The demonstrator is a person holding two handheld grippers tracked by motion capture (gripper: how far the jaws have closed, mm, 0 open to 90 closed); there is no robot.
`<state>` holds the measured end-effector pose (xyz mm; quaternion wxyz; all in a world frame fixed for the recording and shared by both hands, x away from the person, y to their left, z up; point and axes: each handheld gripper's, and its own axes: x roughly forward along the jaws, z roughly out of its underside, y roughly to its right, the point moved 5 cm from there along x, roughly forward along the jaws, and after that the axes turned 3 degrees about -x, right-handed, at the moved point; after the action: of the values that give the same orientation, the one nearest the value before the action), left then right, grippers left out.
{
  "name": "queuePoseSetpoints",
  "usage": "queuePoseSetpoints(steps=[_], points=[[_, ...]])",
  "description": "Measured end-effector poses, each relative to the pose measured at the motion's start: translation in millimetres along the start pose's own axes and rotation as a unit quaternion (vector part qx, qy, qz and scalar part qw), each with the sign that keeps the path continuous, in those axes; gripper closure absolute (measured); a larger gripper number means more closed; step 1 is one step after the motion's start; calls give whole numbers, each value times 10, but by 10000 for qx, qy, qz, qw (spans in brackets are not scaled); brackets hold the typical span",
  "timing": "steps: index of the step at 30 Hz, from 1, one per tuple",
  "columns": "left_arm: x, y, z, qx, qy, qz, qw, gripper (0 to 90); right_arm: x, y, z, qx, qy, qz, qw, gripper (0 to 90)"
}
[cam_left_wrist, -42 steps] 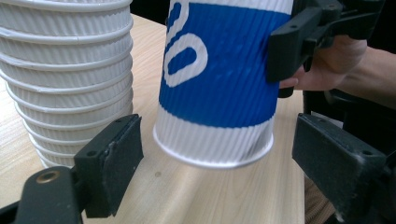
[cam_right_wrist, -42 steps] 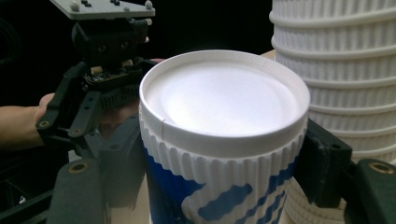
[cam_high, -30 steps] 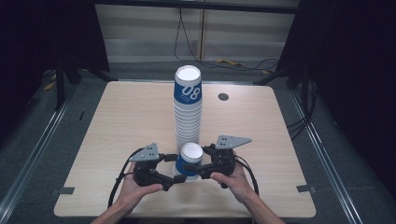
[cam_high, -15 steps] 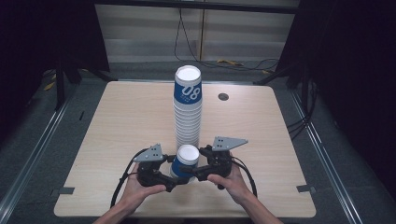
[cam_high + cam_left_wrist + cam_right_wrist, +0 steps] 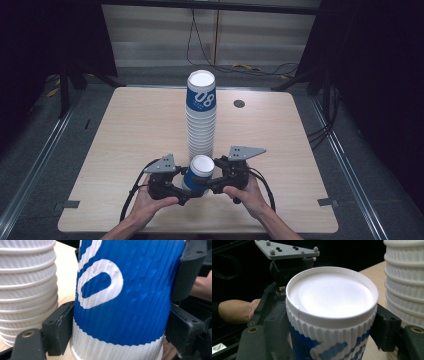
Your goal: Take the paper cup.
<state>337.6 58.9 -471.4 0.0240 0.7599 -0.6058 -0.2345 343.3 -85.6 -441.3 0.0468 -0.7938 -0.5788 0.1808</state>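
Both the left tongs (image 5: 186, 192) and right tongs (image 5: 200, 181) are clenching the single paper cup (image 5: 199, 172), probably just above the tabletop (image 5: 125, 130), before the cup stack (image 5: 201, 117). It looks light and crushable, so gripping the ribbed wall gently is wise.

My black fingers (image 5: 58, 331) flank a ribbed paper cup (image 5: 125, 300), blue with white lettering; white ribbed cup stack (image 5: 201, 117), pale wooden table (image 5: 130, 130).
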Motion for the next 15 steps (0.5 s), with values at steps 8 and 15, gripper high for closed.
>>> queuePoseSetpoints(steps=[8,15], points=[[-12,13,14,176,-138,-8,9998,198,-8,-16,5,79,-125,-42,9999,245],[-52,-17,32,176,-160,-55,9997,198,-28,-6,2,191,-246,-6,9995,160]])
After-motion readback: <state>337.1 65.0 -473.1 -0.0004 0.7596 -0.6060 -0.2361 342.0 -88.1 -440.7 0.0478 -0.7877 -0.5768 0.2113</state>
